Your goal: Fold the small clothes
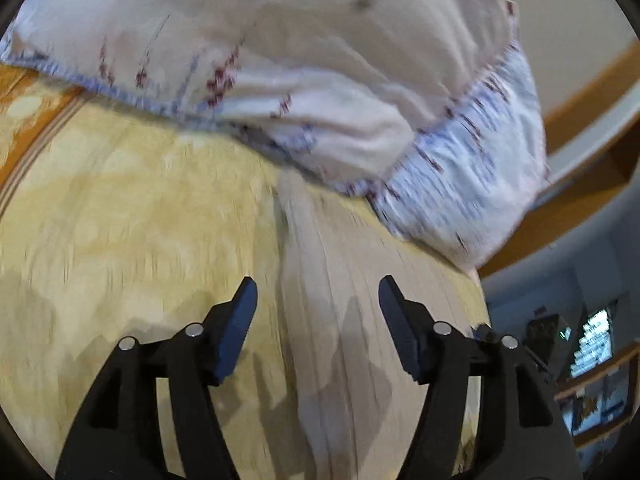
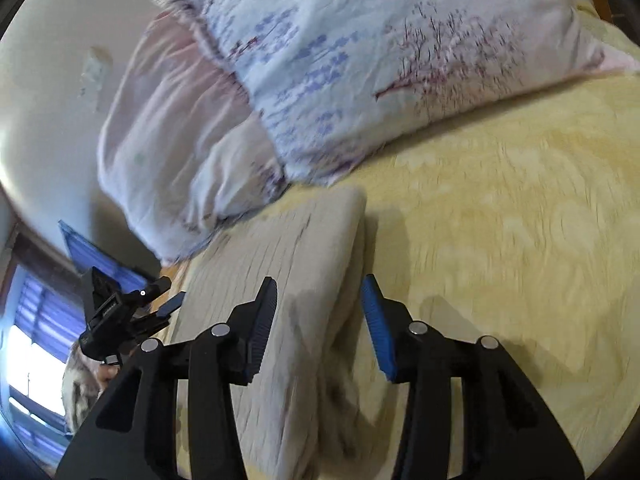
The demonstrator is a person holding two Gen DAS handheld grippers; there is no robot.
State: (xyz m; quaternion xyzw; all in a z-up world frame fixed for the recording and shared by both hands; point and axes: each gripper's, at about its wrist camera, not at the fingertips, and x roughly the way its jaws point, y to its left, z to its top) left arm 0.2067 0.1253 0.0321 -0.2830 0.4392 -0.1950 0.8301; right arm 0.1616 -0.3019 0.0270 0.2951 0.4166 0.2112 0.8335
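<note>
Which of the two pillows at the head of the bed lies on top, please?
The blue-and-pink tree-print pillow lies on top; the plain pale pink pillow sits partly beneath it, nearer the wall.

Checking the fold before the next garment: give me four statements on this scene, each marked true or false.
1. The beige folded garment lies on the yellow bedspread. True.
2. The right gripper is clamped on the garment. False: its jaws stand apart, nothing pinched.
3. A floral pillow sits beyond the garment. True.
4. The left gripper holds the pillow. False: it is open above the garment, short of the pillow.
</note>
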